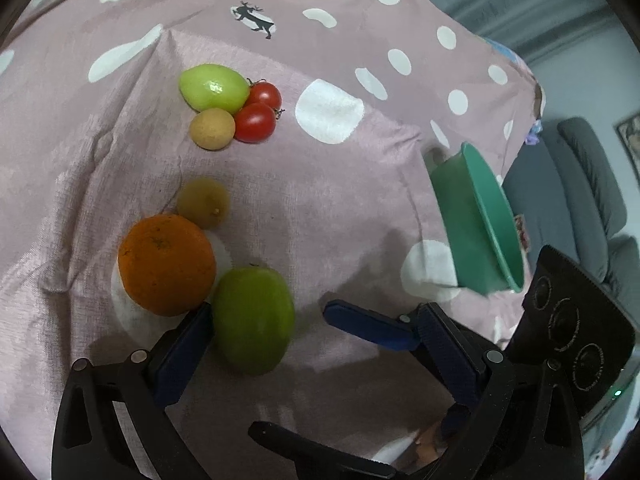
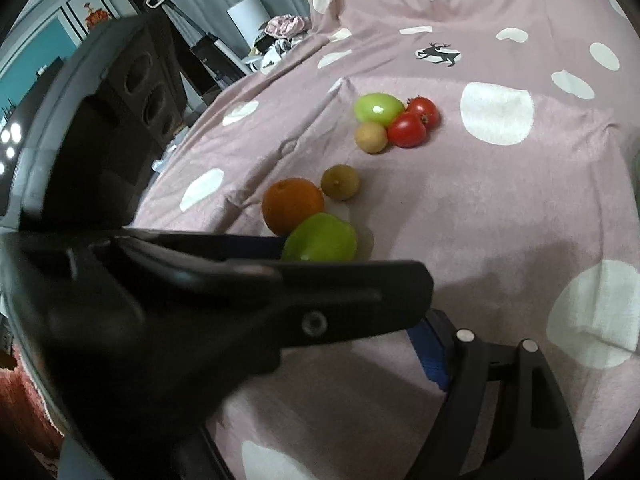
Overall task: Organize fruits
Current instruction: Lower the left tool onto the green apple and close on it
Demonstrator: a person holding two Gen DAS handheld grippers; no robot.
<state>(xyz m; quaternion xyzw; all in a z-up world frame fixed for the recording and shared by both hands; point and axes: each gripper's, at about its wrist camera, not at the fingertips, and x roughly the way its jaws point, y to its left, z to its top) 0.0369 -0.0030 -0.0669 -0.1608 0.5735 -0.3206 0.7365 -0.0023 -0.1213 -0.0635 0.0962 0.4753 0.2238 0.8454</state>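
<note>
Pink dotted blanket (image 1: 360, 208): two green fruits, two tomatoes, two kiwis, one orange (image 1: 166, 264); left claw (image 1: 312, 336) apart, right claw unclear.

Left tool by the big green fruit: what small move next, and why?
I'd ease the left tool forward a little before closing. Its jaws stand open with the green fruit only partly between them, hugging the left finger, and the orange sits right beside that fingertip.

Left gripper (image 2: 280, 264) body blurred, blocks right view's lower left — hides near green fruit's (image 2: 320, 238) bottom. Green bowl's (image 1: 476, 224) inside unseen — edge-on.
</note>
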